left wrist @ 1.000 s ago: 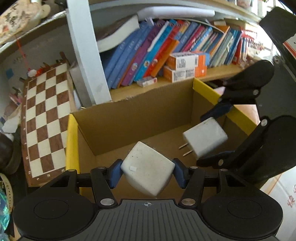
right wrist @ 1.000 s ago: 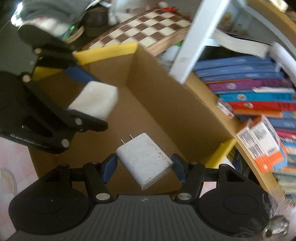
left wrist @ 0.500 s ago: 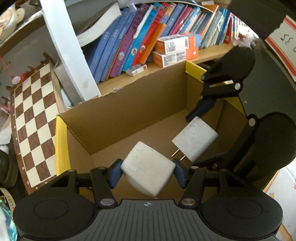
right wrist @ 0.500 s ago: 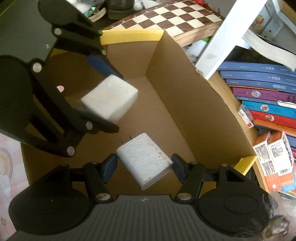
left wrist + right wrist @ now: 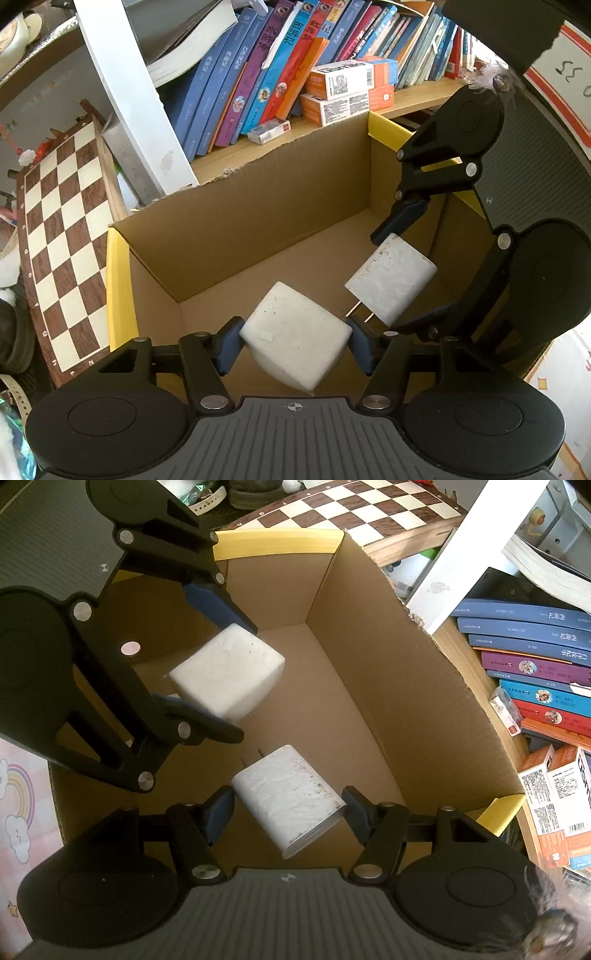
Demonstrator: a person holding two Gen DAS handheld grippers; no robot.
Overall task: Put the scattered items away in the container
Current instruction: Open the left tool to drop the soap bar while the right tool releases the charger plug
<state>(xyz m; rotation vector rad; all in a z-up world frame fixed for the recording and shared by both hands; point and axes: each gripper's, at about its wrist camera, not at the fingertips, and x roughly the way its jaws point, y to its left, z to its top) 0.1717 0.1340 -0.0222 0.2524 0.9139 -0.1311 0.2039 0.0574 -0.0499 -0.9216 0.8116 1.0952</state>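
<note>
Since the earlier frames both grippers have been brought lower over the box, so that more of its floor is seen and the bookshelf has slid up the left view.

Left wrist view: the left gripper [image 5: 295, 341] is pitched steeply down into the box [image 5: 229, 218], and a white cube [image 5: 295, 336] is held between its blue pads, one corner hanging below them. The right gripper [image 5: 410, 273] is seen reaching in from the right, closed on a white plug [image 5: 391, 277] whose two prongs point down-left. Books [image 5: 266, 70] and a chessboard [image 5: 62, 236] lie behind and left of the box.

Right wrist view: the right gripper [image 5: 288, 812] is also tilted down over the box [image 5: 388, 686], the plug [image 5: 288, 797] clamped askew between its pads, prongs away from the camera. The left gripper [image 5: 218, 672] is seen at upper left, the cube [image 5: 229, 672] gripped above the box floor, just beside the plug but apart from it
</note>
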